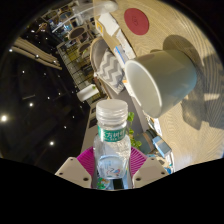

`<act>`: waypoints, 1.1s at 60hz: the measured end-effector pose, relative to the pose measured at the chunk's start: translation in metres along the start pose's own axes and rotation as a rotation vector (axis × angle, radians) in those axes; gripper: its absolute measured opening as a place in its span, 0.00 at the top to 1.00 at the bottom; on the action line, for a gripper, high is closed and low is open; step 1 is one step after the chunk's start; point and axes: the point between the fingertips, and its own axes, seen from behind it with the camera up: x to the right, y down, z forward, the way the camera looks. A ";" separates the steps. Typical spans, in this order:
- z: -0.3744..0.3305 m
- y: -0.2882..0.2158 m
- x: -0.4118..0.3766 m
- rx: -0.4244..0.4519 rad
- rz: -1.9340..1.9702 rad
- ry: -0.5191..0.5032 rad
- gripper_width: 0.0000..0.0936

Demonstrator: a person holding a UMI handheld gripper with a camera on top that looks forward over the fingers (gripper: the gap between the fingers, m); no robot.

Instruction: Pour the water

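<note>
Clamping a clear plastic water bottle [113,140] between its pink pads [88,160], the gripper [112,168] held it by the lower body, green label facing back and white cap [113,106] on top. Just beyond the bottle's cap, to its right, a white paper cup [160,78] lay tipped, mouth toward the bottle. Farther beyond the bottle sat a red disc [136,19] on the pale tabletop [195,110].
</note>
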 end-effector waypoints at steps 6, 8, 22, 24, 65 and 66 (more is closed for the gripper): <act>-0.001 -0.010 0.008 -0.002 0.071 0.003 0.57; -0.002 -0.012 0.010 -0.005 0.072 0.011 0.57; -0.008 -0.011 0.009 -0.078 -0.230 0.146 0.57; -0.004 -0.014 0.006 -0.080 -0.339 0.180 0.57; -0.054 -0.262 -0.022 0.024 -1.921 0.675 0.56; -0.054 -0.266 -0.020 0.022 -1.924 0.680 0.56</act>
